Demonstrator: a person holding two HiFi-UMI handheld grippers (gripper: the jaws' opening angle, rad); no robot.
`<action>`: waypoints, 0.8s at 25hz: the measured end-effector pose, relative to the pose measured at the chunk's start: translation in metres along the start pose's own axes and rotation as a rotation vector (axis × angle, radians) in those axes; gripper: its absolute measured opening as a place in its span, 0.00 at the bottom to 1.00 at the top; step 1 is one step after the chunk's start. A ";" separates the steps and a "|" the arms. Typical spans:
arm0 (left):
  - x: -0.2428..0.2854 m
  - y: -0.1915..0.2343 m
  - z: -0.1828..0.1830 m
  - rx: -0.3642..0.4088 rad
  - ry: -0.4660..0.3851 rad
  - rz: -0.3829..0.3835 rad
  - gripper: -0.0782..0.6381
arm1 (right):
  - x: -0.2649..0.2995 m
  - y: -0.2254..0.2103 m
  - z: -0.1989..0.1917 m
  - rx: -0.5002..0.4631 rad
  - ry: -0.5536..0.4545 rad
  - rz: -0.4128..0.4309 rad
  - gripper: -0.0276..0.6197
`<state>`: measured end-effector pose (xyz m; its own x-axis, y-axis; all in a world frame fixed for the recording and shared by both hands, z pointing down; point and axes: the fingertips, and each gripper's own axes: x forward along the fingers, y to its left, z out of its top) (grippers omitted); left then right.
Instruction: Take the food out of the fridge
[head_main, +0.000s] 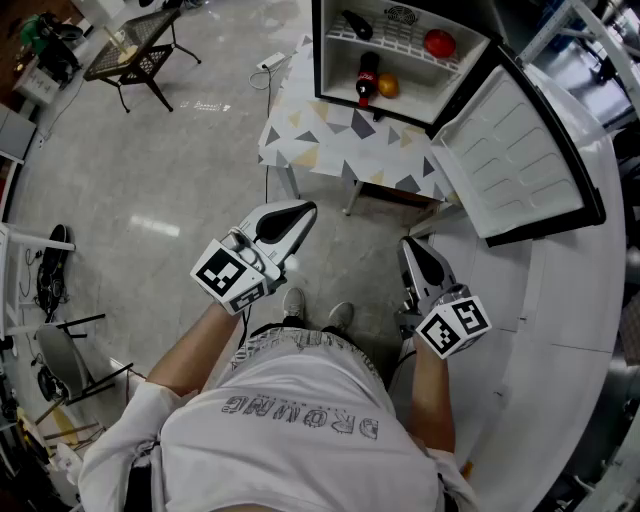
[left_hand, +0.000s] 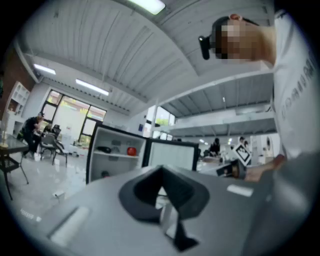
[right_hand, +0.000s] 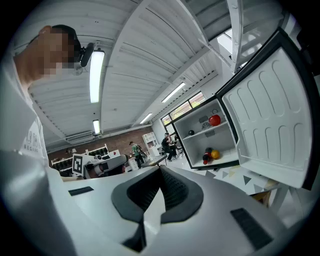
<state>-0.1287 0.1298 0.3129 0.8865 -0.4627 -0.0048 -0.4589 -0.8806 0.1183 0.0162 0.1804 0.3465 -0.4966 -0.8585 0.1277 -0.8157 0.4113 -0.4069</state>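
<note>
Door (head_main: 520, 150) stands wide for access: red fruit (head_main: 439, 43) at the upper shelf's (head_main: 395, 42) right edge, bottle (head_main: 367, 78) and orange (head_main: 388, 86) on the lower shelf (head_main: 338, 88). My left gripper (head_main: 300, 212) and right gripper (head_main: 412, 250) hang clenched, empty, well short of the fridge (head_main: 317, 50).

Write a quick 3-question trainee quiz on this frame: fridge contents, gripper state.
1. Multiple choice: where in the open mini fridge is the red fruit? A) upper shelf B) lower shelf C) door
2. True or false: the left gripper is shut on the dark bottle.
3. Short answer: what colour is the round fruit next to the dark bottle on the lower shelf?

Key: 1 A. 2 False: its jaws are shut on nothing, and it is held low near the person, well short of the fridge. 3 Orange.
</note>
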 end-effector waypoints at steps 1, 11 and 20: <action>0.001 -0.001 0.000 0.001 0.000 -0.001 0.12 | -0.001 -0.001 0.000 -0.002 0.001 -0.001 0.04; 0.012 -0.014 0.000 0.009 0.000 -0.001 0.12 | -0.011 -0.014 0.007 0.001 -0.033 -0.011 0.04; 0.029 -0.035 -0.005 0.017 0.006 0.007 0.12 | -0.031 -0.033 0.011 0.017 -0.051 0.010 0.04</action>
<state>-0.0865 0.1482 0.3136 0.8834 -0.4685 0.0022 -0.4663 -0.8787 0.1018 0.0621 0.1899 0.3463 -0.4885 -0.8691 0.0771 -0.8052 0.4150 -0.4235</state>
